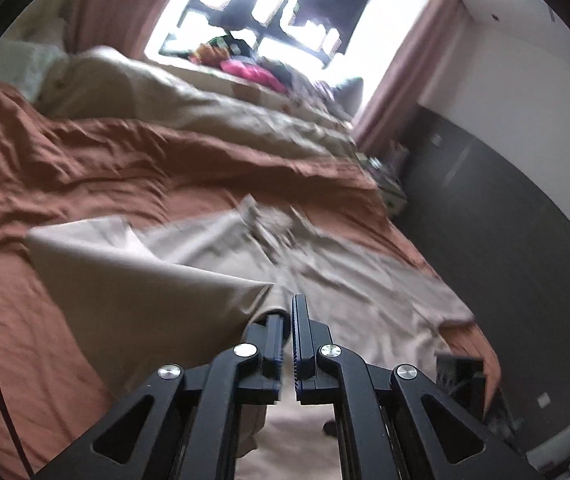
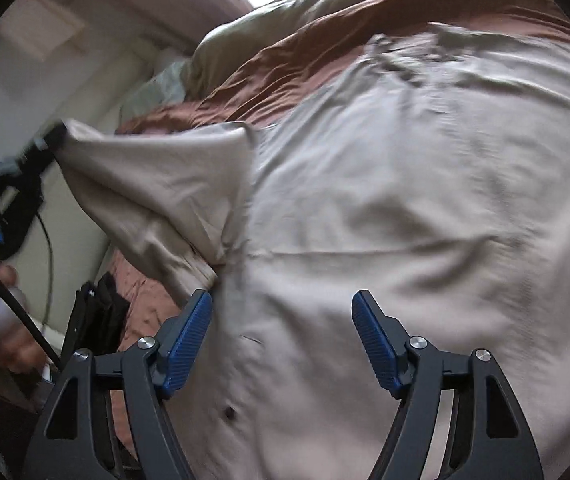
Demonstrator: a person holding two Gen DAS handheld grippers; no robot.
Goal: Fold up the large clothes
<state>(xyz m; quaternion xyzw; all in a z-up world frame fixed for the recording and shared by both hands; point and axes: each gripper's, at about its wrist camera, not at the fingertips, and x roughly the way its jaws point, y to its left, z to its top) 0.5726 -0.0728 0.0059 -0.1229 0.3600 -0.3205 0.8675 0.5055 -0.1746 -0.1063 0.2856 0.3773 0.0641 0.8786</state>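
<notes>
A large beige garment (image 1: 345,264) lies spread on the rust-brown bed cover (image 1: 85,160). My left gripper (image 1: 287,312) is shut on one edge of it, and a fold of the cloth drapes over the left finger. In the right wrist view that same left gripper (image 2: 55,136) holds a flap of the garment (image 2: 405,220) lifted off the bed at the left. My right gripper (image 2: 283,300) hovers open over the garment's front with a wide gap between its blue pads (image 2: 189,340). Nothing is pinched between them. A dark button (image 2: 229,412) shows below.
A beige duvet (image 1: 165,92) is bunched at the far side of the bed, under a bright window (image 1: 285,8) with coloured clutter on its sill. A dark cabinet (image 1: 485,220) runs along the bed's right side. A person's hand (image 2: 1,320) and a black stand (image 2: 97,320) are at the bed's left edge.
</notes>
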